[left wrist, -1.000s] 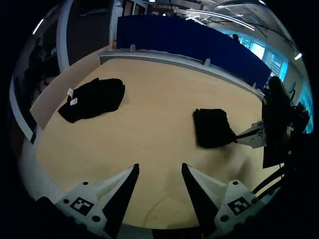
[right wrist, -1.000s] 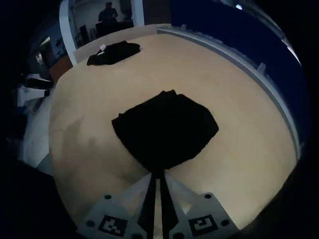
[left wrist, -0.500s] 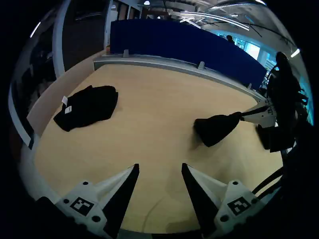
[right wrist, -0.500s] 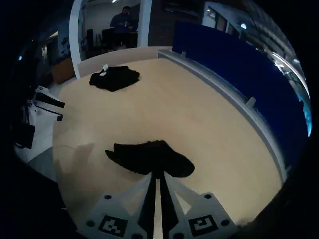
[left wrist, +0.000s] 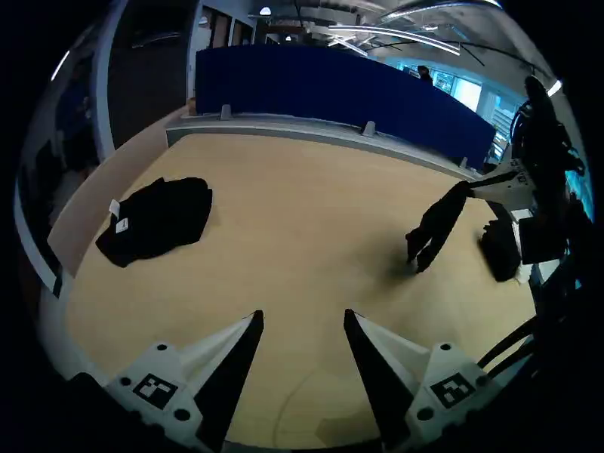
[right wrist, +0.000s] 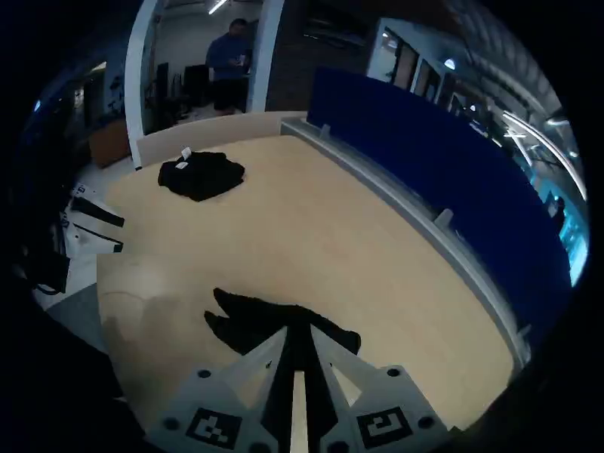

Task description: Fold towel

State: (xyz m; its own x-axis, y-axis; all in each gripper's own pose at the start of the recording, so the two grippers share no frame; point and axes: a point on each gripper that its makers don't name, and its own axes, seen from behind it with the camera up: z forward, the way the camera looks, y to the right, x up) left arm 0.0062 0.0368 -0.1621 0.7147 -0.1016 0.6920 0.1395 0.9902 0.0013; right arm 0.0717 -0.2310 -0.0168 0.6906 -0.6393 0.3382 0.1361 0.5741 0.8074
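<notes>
Clamped on the black towel (right wrist: 257,323) with the right gripper (right wrist: 298,343); spread wide and holding nothing at the left gripper (left wrist: 298,332).

Along the right gripper's fingers: pressed together on a fold of the towel at their very tips, the rest trailing left over the pale wooden table (right wrist: 317,226). From the left gripper view — hanging from that far gripper in a narrow drape, well apart from the open fingers in front. Farther out: a second black cloth heap (left wrist: 155,219) near the table's left corner, a dark folded stack (left wrist: 500,249) just beside the hanging towel, a blue partition (left wrist: 340,83) along the far edge.
</notes>
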